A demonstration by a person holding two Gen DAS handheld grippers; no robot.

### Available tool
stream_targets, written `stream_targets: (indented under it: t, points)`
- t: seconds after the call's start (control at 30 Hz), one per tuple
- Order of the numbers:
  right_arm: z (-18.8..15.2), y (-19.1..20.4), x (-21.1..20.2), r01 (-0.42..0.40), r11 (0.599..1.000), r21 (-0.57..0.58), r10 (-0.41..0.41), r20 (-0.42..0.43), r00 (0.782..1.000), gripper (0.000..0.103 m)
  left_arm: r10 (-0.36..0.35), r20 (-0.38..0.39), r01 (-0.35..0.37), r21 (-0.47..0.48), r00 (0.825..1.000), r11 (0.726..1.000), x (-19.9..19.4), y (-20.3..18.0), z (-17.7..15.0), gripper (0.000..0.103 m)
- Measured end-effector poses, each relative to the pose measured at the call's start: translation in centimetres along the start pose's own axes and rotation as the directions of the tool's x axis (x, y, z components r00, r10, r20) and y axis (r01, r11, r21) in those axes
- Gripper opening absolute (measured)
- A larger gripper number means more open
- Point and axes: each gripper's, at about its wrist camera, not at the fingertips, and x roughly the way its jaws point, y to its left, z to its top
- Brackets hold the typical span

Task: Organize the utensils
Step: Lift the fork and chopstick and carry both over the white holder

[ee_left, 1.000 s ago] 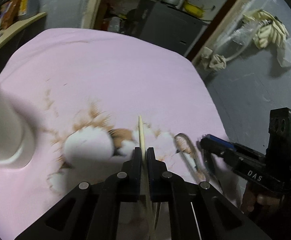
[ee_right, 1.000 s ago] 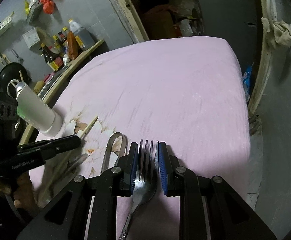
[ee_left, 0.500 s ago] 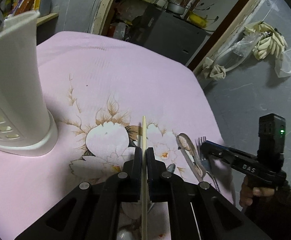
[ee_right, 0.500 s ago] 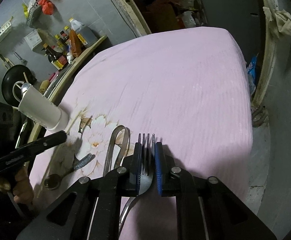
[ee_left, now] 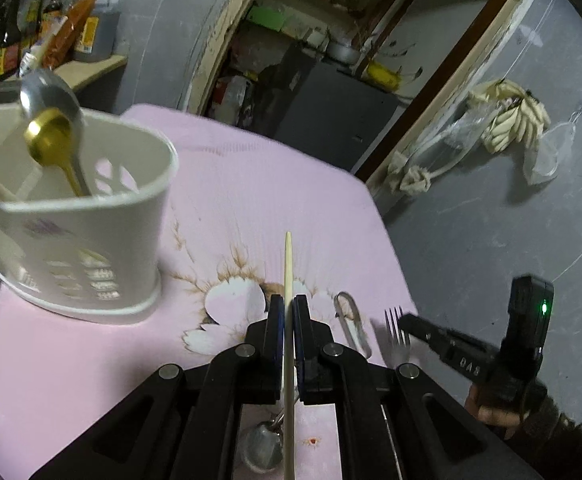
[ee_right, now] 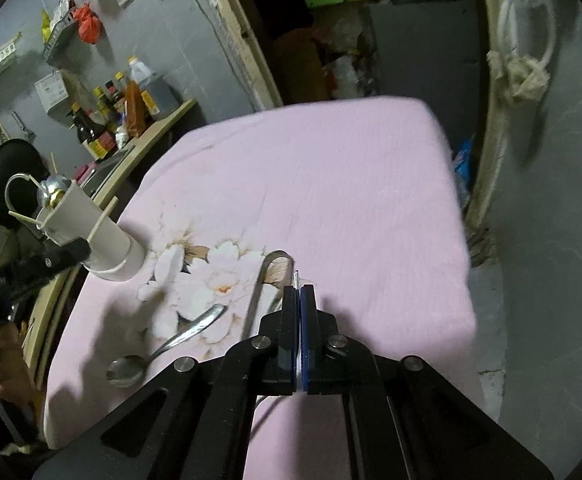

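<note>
My left gripper (ee_left: 287,312) is shut on a pale wooden chopstick (ee_left: 288,268) and holds it above the pink cloth, to the right of the white utensil holder (ee_left: 87,240). The holder has a gold spoon (ee_left: 51,140), a steel spoon and chopsticks in it; it also shows in the right wrist view (ee_right: 87,236). My right gripper (ee_right: 299,300) is shut on a fork, seen edge-on there; its tines (ee_left: 396,330) show in the left wrist view. Metal tongs (ee_right: 263,292) and a steel spoon (ee_right: 163,348) lie on the cloth.
The table has a pink floral cloth (ee_right: 311,184). Its right edge drops to a grey floor (ee_left: 491,216). A shelf with sauce bottles (ee_right: 119,108) stands behind the holder. A dark cabinet (ee_left: 331,108) is beyond the far edge.
My left gripper has risen with the chopstick, so the holder's open top now shows. My right gripper has closed on the fork and turned it edge-on, lifting it slightly.
</note>
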Motion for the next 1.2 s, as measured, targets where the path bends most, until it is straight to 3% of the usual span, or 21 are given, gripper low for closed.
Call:
stream_targets:
  t: [0.17,0.33,0.6,0.9,1.03,1.2]
  points:
    - [-0.5,3.0,-5.7,0.081,0.997,-0.011,-0.078,0.171,0.982,0.002,-0.039,0.058,0.039,-0.001,0.998,0.999,-3.7,0.6,1.4,0.005]
    - [0.1,7.3,-10.8,0.155,0.988,-0.018,-0.140,0.334,0.932,0.002,-0.055,0.115,0.053,0.017,0.992,0.998,-7.4,1.5,3.2,0.005]
    - [3.8,13.3,-14.6,0.159,0.987,-0.037,-0.122,0.476,0.871,0.002,-0.043,0.248,0.041,0.014,0.968,0.999,-12.8,5.6,8.0,0.005]
    - [8.9,22.0,-14.9,0.171,0.976,-0.135,-0.057,0.601,0.798,0.002,-0.023,0.423,0.034,-0.018,0.906,0.999,-17.0,9.7,13.2,0.005]
    - [10.4,25.3,-14.0,0.174,0.967,-0.183,-0.022,0.626,0.780,0.002,-0.010,0.472,0.055,-0.081,0.882,0.995,-16.7,11.6,14.4,0.005]
    - [11.3,27.5,-12.0,0.199,0.955,-0.220,-0.015,0.633,0.774,0.002,0.048,0.486,0.039,-0.168,0.873,0.985,-14.6,14.2,15.1,0.005]
